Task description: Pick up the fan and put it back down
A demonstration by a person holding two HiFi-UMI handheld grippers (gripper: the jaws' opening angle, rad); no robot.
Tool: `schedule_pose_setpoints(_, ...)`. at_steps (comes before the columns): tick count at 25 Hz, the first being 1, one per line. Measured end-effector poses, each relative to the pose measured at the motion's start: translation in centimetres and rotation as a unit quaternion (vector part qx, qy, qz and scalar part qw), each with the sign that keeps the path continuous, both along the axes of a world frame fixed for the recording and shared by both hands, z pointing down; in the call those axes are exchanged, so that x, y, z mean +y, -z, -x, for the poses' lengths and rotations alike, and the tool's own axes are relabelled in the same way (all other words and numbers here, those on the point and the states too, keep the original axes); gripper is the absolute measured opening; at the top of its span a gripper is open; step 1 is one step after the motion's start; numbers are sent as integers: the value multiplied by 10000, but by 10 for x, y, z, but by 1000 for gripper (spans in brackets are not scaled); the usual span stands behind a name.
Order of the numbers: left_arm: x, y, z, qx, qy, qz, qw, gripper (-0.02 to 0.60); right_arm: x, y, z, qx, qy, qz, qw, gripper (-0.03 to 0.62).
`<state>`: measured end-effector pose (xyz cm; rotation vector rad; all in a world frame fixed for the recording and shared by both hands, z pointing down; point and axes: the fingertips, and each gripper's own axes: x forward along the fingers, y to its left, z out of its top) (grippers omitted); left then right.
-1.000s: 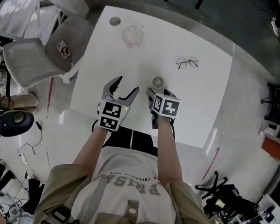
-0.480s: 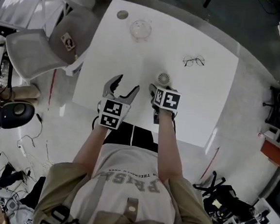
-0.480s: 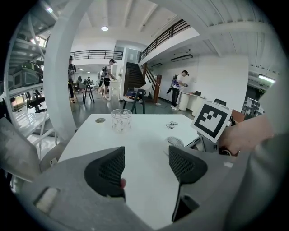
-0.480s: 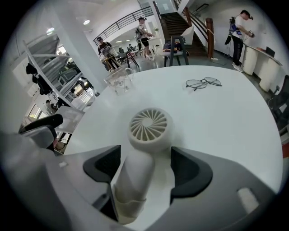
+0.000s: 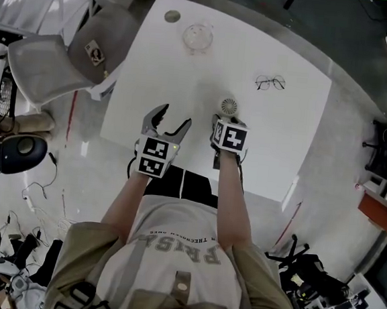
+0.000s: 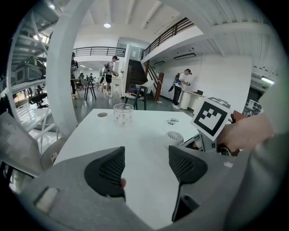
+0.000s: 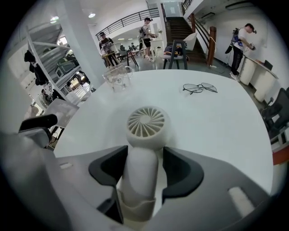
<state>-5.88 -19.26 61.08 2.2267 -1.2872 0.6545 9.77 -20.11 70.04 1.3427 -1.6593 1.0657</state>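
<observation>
A small white hand fan (image 5: 229, 106) lies on the white table (image 5: 275, 144), its round grille (image 7: 146, 122) facing up and its handle pointing toward me. My right gripper (image 5: 226, 122) points steeply down over that handle. Its jaws have just been closing, and in the right gripper view the dark pads (image 7: 180, 173) sit against both sides of the handle, right gripper (image 7: 143, 164) shut on it. My left gripper (image 5: 174, 117) hovers open to the left of the fan (image 6: 174, 136), with only bare table showing between the tips of the left gripper (image 6: 146, 167).
A clear drinking glass (image 5: 198, 36) and a small round disc (image 5: 172, 16) stand at the table's far left. A pair of spectacles (image 5: 270, 82) lies beyond the fan. A grey chair (image 5: 46, 63) stands off the table's left edge. Clutter surrounds the table on the floor.
The right gripper's jaws have narrowed onto the fan's handle. The left gripper has drifted a little and stays open. The fan has not moved on the table.
</observation>
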Motion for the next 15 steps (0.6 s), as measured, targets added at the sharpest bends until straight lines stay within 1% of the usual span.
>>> schedule_pose_setpoints(2, 0, 0, -2, 4, -13, 2, 10000, 316, 0, 0, -5, 55, -45, -42, 10000, 198)
schedule_pose_setpoints(3, 1, 0, -2, 4, -17, 5, 10000, 316, 1, 0, -6, 51, -43, -54, 10000, 183)
schedule_pose_setpoints(7, 1, -2, -4, -10, -44, 20, 10000, 316, 2, -1, -7, -43, 63, -53, 10000, 183)
schedule_pose_setpoints(15, -3, 1, -7, -28, -62, -7, 10000, 316, 1, 0, -7, -119, 99, -147, 9998, 183)
